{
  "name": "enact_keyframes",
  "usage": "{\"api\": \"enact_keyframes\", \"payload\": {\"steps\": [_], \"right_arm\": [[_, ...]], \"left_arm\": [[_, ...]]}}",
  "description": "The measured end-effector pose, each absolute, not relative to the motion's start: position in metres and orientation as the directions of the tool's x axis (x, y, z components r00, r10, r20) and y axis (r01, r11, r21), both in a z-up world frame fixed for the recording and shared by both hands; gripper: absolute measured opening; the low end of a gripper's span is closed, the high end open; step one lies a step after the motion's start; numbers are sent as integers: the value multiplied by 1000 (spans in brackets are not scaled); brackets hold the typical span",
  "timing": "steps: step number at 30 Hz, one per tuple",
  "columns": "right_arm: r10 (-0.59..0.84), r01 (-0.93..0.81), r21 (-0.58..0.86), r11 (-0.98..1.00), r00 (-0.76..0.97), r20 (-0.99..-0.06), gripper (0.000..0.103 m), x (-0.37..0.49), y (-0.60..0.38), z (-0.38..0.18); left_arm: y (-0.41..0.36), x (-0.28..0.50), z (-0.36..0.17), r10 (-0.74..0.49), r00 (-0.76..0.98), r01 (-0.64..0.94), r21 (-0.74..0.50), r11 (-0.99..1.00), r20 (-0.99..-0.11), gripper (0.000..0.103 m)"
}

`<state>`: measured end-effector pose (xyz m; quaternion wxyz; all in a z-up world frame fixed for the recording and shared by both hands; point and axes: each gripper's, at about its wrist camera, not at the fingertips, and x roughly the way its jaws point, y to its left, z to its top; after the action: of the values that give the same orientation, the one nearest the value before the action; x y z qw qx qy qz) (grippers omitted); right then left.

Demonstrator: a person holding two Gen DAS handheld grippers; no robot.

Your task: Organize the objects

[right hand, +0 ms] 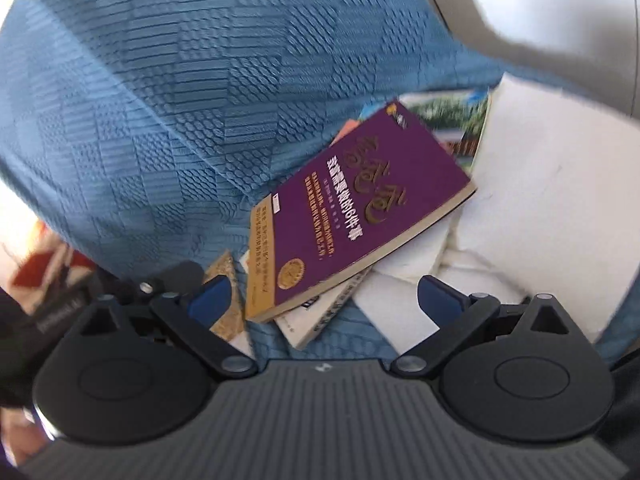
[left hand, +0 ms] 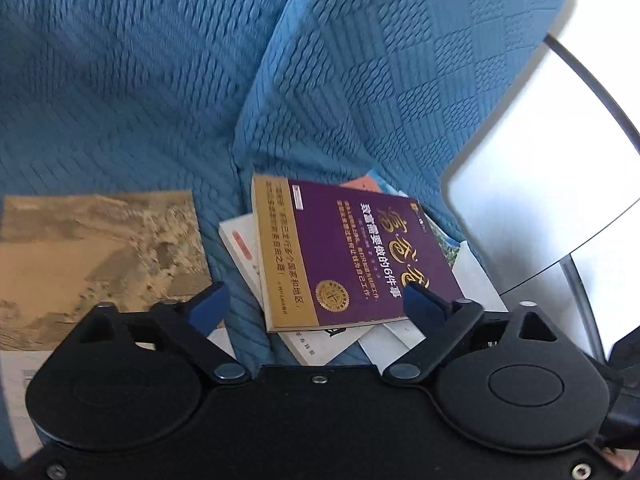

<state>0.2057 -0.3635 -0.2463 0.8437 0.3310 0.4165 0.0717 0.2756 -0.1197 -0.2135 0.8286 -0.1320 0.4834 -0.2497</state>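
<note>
Left wrist view: your left hand-held gripper has its jaws spread wide, nothing between the blue pads. It hangs above the lower edge of the purple book, which has a gold band down its spine side and gold Chinese lettering. That book lies face up on top of a loose pile: a white book pokes out to its left and below it, and an orange-and-blue cover shows at its far edge. The pile sits on the blue quilted sofa cover, at the foot of a back cushion. A sepia landscape book lies flat on the sofa to the left, apart from the pile.

Right wrist view: your right hand-held gripper is likewise wide open and empty, above the same pile. White paper sheets lie to the right of the purple book, partly under it. Picture is motion-blurred; finer print unreadable.
</note>
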Motion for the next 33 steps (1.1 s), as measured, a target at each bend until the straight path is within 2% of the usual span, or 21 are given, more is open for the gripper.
{"api": "enact_keyframes", "payload": {"steps": [2, 5, 7, 10, 13, 17, 19, 22, 28, 32, 33], "right_arm": [[417, 191, 658, 728, 639, -646, 99, 213, -368, -253], [456, 248, 714, 655, 624, -635, 89, 221, -374, -265], [483, 282, 740, 611, 607, -631, 78, 226, -376, -274], [510, 320, 760, 566, 588, -628, 70, 229, -375, -284], [507, 340, 755, 561, 580, -638, 65, 231, -373, -288], [493, 372, 754, 541, 586, -643, 64, 236, -372, -294], [491, 387, 757, 526, 589, -642, 58, 238, -372, -298], [485, 401, 760, 511, 596, -640, 53, 243, -373, -301], [473, 393, 772, 499, 623, -623, 54, 241, -375, -298], [473, 355, 803, 478, 667, -576, 54, 235, -378, -290], [482, 345, 822, 453, 681, -552, 54, 234, -380, -290]], "left_arm": [[-121, 284, -222, -555, 380, 265, -487, 832, -740, 79], [-122, 296, -236, -571, 344, 223, -526, 821, -745, 67], [-122, 302, -243, -581, 330, 206, -543, 814, -745, 63], [-124, 307, -252, -591, 312, 190, -561, 806, -744, 51], [-126, 310, -256, -576, 317, 179, -549, 816, -753, 45], [-134, 308, -255, -549, 338, 212, -506, 836, -765, 43], [-135, 308, -256, -536, 338, 216, -490, 844, -774, 41], [-137, 306, -254, -531, 342, 234, -477, 847, -776, 41], [-137, 302, -252, -576, 320, 257, -516, 817, -753, 38], [-142, 297, -248, -605, 303, 295, -531, 794, -736, 37], [-144, 296, -248, -617, 292, 299, -543, 785, -731, 33]]}}
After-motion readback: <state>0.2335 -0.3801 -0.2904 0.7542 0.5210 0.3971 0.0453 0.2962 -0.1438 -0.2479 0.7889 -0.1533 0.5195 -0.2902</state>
